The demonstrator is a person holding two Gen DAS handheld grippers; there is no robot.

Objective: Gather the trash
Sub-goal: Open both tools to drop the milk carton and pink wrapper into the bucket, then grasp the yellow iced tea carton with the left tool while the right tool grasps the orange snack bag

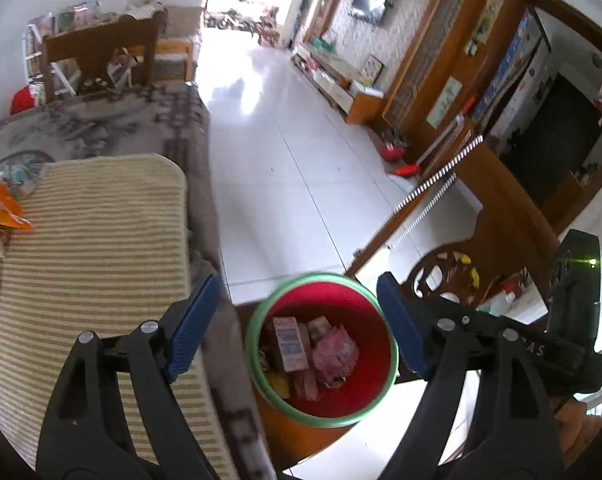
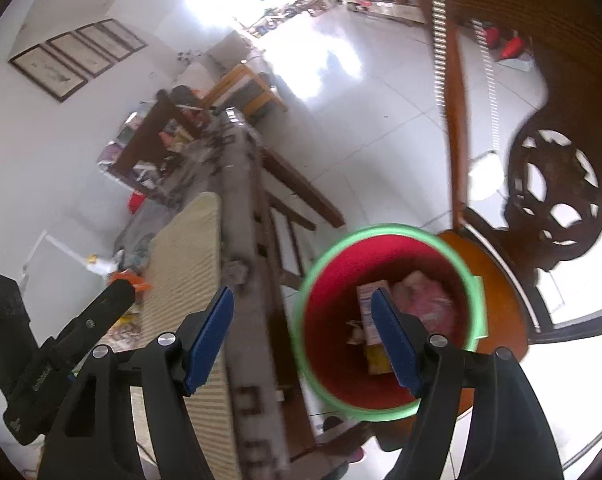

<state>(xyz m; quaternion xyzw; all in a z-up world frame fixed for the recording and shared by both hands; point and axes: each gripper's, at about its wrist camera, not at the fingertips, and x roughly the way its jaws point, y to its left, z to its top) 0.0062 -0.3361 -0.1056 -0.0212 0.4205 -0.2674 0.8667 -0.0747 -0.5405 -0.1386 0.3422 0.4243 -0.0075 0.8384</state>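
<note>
My red bin [image 1: 351,364] with its green rim stands on a wooden stool beside the striped mat [image 1: 93,248]; I judge it stiff plastic, light, best taken by the rim; inside lie a small carton [image 1: 291,338] and a crumpled pink bag [image 1: 335,350], both surely light, the bag soft and crushable; more wrappers [image 1: 3,208] lie on the mat's far edge; my left gripper [image 1: 297,332] gapes wide above the bin, empty; my right gripper [image 2: 305,338] also stands open, empty, the bin beneath its right finger.
</note>
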